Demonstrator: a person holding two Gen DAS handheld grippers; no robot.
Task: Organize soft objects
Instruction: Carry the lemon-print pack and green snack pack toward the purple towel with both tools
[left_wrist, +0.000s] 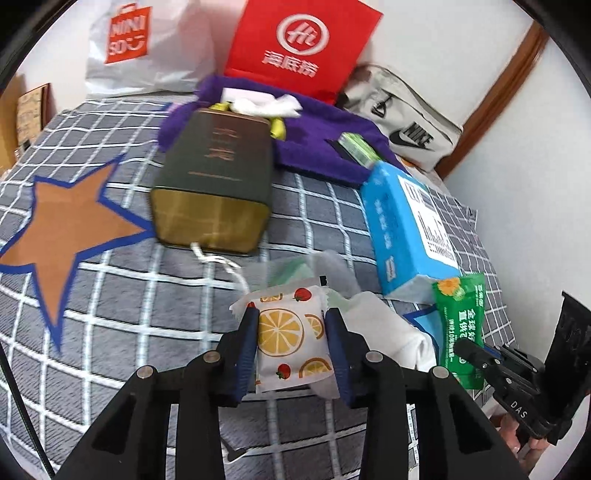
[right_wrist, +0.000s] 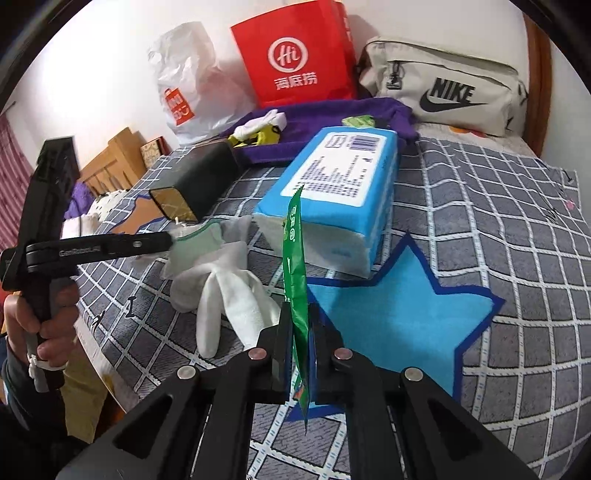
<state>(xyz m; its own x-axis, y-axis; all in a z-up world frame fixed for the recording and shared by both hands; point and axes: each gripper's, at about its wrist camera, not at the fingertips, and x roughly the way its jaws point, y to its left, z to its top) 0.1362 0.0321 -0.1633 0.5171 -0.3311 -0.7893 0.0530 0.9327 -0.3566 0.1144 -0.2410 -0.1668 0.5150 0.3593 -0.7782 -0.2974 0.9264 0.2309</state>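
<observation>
Grippers full, you stand mid-sort over the checked bed (left_wrist: 110, 295): your left hand-held gripper (left_wrist: 291, 339) is clamped on a fruit-print soft packet (left_wrist: 291, 332), held above the bedspread near the white gloves (right_wrist: 225, 291), while your right hand-held gripper (right_wrist: 299, 354) pinches a green sachet (right_wrist: 297, 280) edge-on in front of the blue tissue pack (right_wrist: 332, 192). Next, it seems, each needs carrying to its pile and releasing there.

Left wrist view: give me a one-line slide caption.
Left tool grips a fruit-print packet above the checked bedspread, with a dark tin ahead and a blue tissue pack to the right.
</observation>
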